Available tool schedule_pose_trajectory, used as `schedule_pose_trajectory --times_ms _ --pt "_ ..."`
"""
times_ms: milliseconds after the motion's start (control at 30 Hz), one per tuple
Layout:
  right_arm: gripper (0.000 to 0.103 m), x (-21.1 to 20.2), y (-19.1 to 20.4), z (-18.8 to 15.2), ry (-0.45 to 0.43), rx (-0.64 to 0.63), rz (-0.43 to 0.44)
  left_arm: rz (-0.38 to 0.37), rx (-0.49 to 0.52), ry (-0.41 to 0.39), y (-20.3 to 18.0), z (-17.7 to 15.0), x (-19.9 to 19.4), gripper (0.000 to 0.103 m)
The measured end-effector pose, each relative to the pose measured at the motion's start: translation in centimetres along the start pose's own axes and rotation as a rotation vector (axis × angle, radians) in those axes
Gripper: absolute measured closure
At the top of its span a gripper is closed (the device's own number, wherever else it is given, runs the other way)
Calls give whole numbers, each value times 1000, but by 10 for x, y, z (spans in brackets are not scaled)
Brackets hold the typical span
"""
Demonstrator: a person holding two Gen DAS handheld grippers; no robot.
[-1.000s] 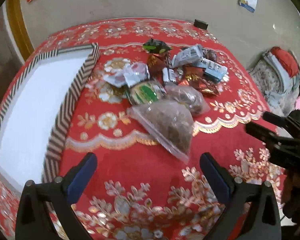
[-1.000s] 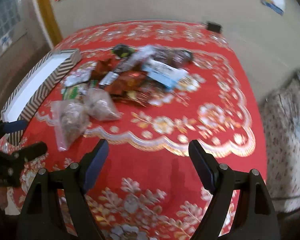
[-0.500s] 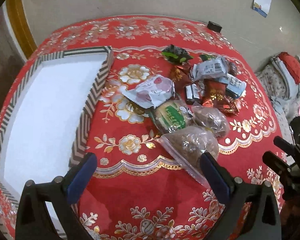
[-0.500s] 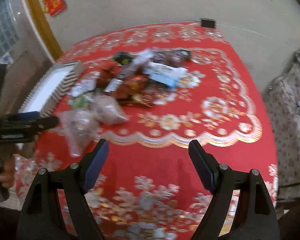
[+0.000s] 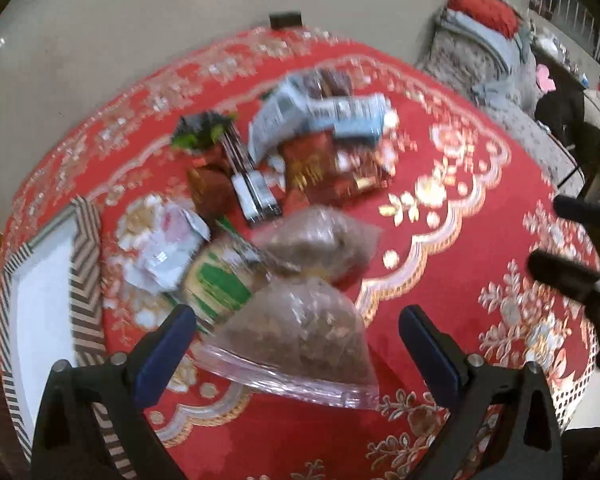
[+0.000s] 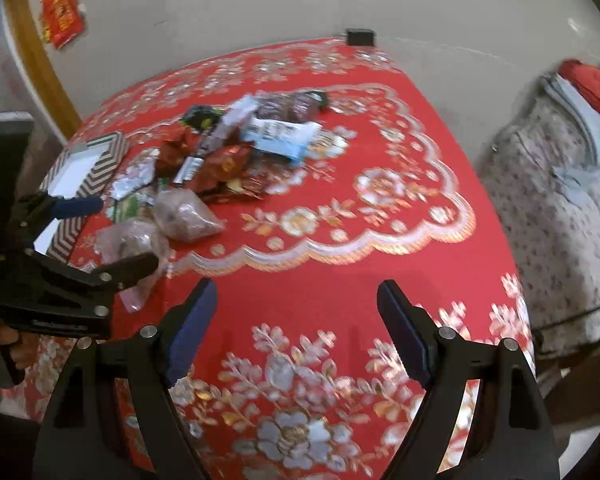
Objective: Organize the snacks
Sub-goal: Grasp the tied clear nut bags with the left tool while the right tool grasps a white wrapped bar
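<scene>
A heap of snack packets (image 5: 300, 160) lies on the red tablecloth (image 5: 460, 240). Nearest is a clear zip bag of brown snacks (image 5: 300, 340), lying between the open jaws of my left gripper (image 5: 296, 344); whether it touches the fingers is unclear. A second clear bag (image 5: 320, 244) and a green packet (image 5: 220, 280) lie just behind it. The zigzag-edged tray (image 5: 84, 272) is at the left. My right gripper (image 6: 296, 328) is open and empty above bare cloth, right of the heap (image 6: 240, 152). The left gripper (image 6: 104, 236) shows in the right wrist view around the zip bag (image 6: 128, 240).
The tray's white floor (image 5: 40, 312) shows at the left. A small black object (image 6: 360, 36) sits at the table's far edge. A chair with patterned cloth and a red item (image 6: 560, 152) stands right of the table. The right gripper's fingers (image 5: 572, 276) show at the right of the left wrist view.
My left gripper has swung right and moved in over the zip bag, which now lies between its jaws. The right gripper has shifted a little; both stay open.
</scene>
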State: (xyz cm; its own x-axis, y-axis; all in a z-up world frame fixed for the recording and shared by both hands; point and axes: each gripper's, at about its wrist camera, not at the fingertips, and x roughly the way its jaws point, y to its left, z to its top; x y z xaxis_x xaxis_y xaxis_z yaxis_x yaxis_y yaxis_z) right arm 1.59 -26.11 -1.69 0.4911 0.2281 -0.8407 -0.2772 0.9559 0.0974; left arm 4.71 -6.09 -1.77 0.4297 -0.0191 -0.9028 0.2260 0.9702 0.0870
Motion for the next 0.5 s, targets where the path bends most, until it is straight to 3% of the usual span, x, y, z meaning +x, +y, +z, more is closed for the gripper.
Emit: schedule_pose_trajectory --times_ms 133,300,367,500 --pt "20 -2 -11 -8 11 55 -32 21 -1 50 -2 -8 16 7" --pt "20 0 -12 -8 17 58 -43 2 -30 35 7 -16 12 36" --pt "21 3 -11 0 10 49 -42 -7 -43 31 11 -21 10 44" --pt "20 15 -6 37 -36 42 39 -15 -60 29 13 -33 4 48"
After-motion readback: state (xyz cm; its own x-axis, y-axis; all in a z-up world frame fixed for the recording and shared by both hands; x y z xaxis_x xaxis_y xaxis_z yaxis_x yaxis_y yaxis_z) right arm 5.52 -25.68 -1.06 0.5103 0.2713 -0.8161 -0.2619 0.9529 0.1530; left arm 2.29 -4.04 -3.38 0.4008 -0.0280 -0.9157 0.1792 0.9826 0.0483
